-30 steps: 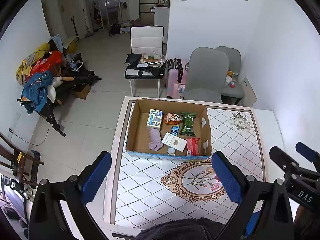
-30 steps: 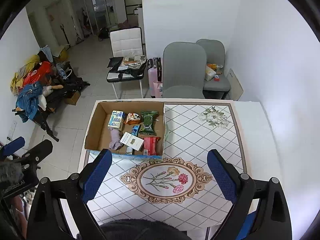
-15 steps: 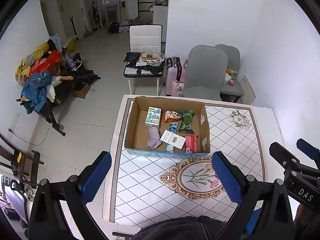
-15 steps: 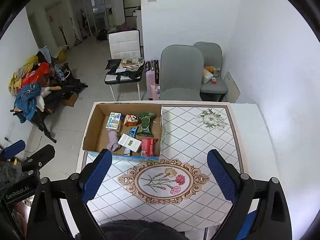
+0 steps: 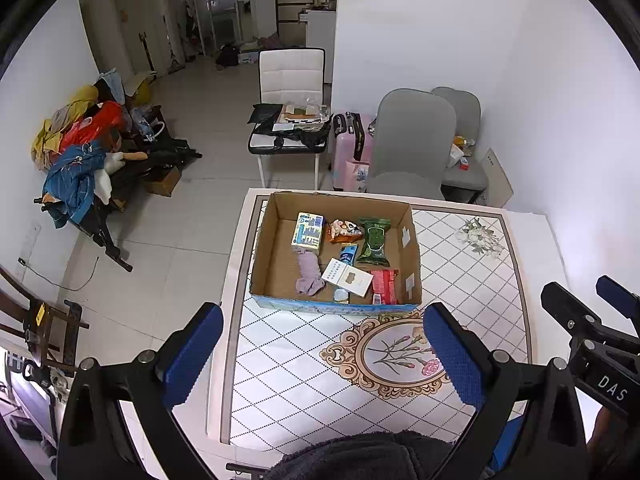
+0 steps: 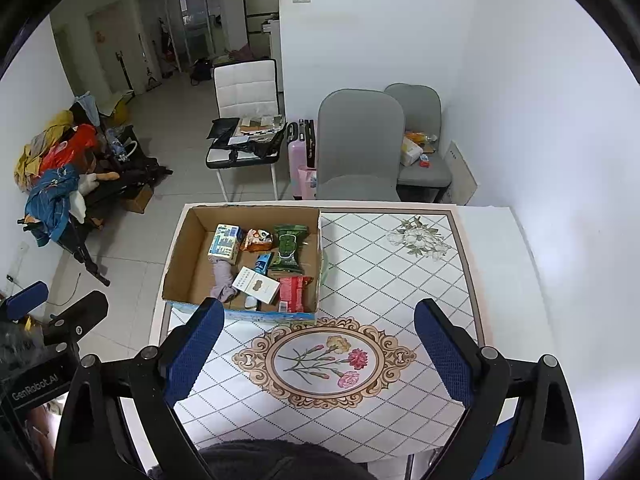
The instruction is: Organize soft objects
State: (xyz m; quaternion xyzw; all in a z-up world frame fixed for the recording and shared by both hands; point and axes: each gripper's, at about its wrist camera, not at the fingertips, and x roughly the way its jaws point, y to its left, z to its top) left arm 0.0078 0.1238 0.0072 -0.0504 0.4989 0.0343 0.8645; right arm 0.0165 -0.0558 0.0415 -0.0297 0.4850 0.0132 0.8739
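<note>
On the tiled tabletop (image 5: 500, 264) we are looking at a cardboard box (image 5: 276, 248) sitting at the far left part, with both grippers hovering high above the near edge and well apart from it. We are holding the left gripper (image 5: 322, 354) with its blue pads spread wide and nothing between them; the right gripper (image 6: 316, 354) is spread wide too, also carrying nothing. The soft item we are probably targeting is the lilac sock (image 5: 308, 274), lying on the box floor left of centre, with its long axis running roughly near-to-far, its bunched end toward us. From the left gripper it is lying straight ahead and below; from the right gripper (image 5: 592, 320) it is sitting ahead and off to the left (image 6: 222, 280), so we are judging the left one nearer and better lined up. Around it: a blue-white tissue pack (image 5: 307, 230) touching its far end, a white card box (image 5: 347, 277) just beside it on the right, then a small blue tube (image 5: 348, 254), an orange snack bag (image 5: 344, 230), a green wipes pack (image 5: 374, 240) and a red packet (image 5: 384, 286). The near box wall is standing between us and the sock, so we are expecting a drop from above, jaws set across the sock's width, watching the card box edge.
</note>
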